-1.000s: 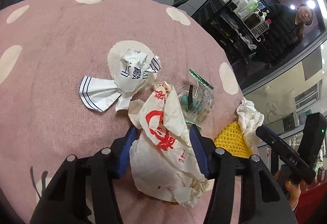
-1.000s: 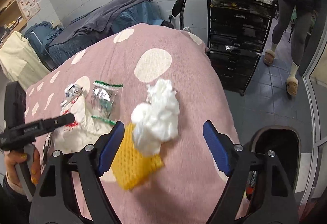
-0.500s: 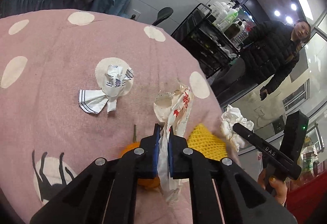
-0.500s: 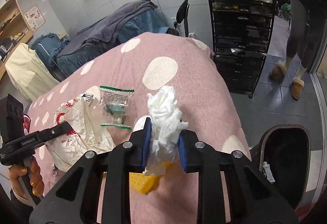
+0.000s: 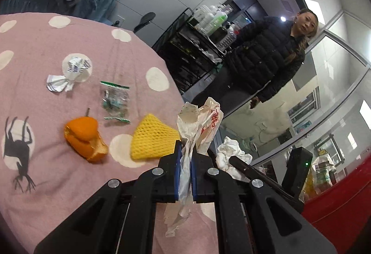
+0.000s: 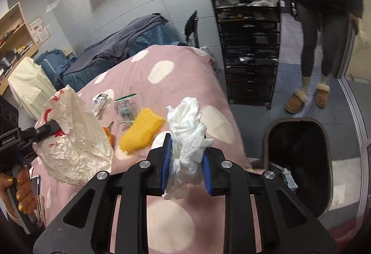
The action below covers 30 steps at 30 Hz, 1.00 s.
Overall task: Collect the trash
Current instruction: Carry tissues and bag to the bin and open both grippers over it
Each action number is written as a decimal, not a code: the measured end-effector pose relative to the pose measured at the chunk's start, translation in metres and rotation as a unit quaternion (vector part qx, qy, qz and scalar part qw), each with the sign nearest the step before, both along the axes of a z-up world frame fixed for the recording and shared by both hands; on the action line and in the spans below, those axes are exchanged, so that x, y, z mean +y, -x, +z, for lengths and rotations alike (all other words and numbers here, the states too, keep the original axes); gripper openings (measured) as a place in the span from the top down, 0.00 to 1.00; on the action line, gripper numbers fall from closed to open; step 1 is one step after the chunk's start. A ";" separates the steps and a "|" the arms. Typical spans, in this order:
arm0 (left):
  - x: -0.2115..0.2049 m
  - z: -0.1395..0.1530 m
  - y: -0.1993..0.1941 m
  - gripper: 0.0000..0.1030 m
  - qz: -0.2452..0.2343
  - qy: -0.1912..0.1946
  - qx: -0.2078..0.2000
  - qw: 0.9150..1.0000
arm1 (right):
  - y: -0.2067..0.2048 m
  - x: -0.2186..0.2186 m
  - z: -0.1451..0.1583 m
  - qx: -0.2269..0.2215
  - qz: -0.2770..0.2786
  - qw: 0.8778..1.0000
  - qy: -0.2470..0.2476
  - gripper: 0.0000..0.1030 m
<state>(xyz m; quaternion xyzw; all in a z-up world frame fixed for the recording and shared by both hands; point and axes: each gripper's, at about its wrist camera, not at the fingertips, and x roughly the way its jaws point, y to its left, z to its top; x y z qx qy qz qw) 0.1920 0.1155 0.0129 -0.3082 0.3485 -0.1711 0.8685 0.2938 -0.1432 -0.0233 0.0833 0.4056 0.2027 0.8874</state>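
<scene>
Behind the left tongs [image 5: 184, 169], their paper wrapper [image 5: 199, 124] hides the table edge.

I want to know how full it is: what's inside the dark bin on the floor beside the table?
The bin looks mostly dark and empty. One small pale wrapper lies at its near left edge. The right gripper, holding tissue, hides that near corner, and the bottom is lost in shadow.

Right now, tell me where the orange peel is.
In the left wrist view the orange peel lies on the pink spotted cloth, left of the yellow foam net and below-left of the clear green-edged wrapper.
</scene>
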 end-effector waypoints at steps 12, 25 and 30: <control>-0.117 -0.006 0.000 0.93 -0.114 0.009 0.000 0.993 | 0.030 -0.125 -0.053 0.044 -0.138 0.989 0.013 0.76; -0.203 -0.043 -0.018 0.93 -0.189 -0.035 0.049 0.980 | -0.011 -0.164 -0.197 0.174 -0.219 0.959 0.038 0.35; -0.233 -0.056 -0.026 0.93 -0.217 -0.061 0.065 0.972 | 0.020 -0.182 -0.189 0.159 -0.244 0.956 0.025 0.34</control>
